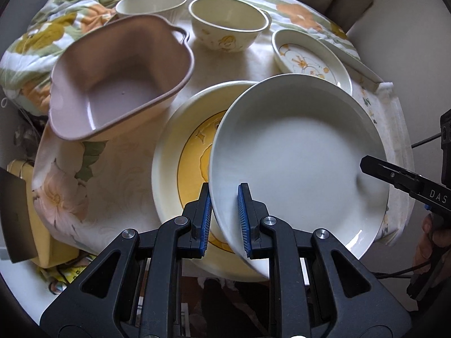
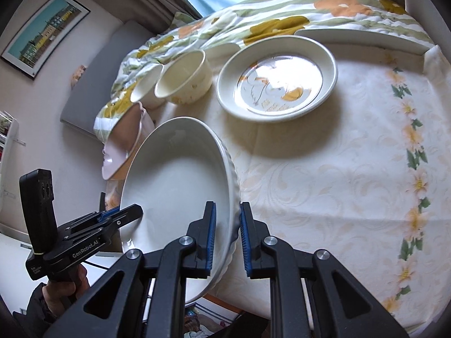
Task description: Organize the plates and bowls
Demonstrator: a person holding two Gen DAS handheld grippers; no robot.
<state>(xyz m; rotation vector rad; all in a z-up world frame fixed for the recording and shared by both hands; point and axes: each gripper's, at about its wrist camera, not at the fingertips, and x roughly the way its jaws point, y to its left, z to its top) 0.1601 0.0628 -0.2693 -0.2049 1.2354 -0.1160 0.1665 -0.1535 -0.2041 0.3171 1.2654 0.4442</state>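
White dish (image 1: 296, 155), ceramic by the look, hangs tilted above the yellow plate (image 1: 180, 169), carried at opposite rims. Left gripper (image 1: 224, 217) is clamped on its near rim; right gripper (image 2: 227, 236) is clamped on the fluted rim at the other side. Stiff, glazed, probably slippery and chip-prone, it likely has some weight, so rim holds on both sides suit it. Pink tub (image 1: 118, 76) sits left; bowls (image 1: 228, 24) and a small plate (image 1: 310, 59) lie beyond.
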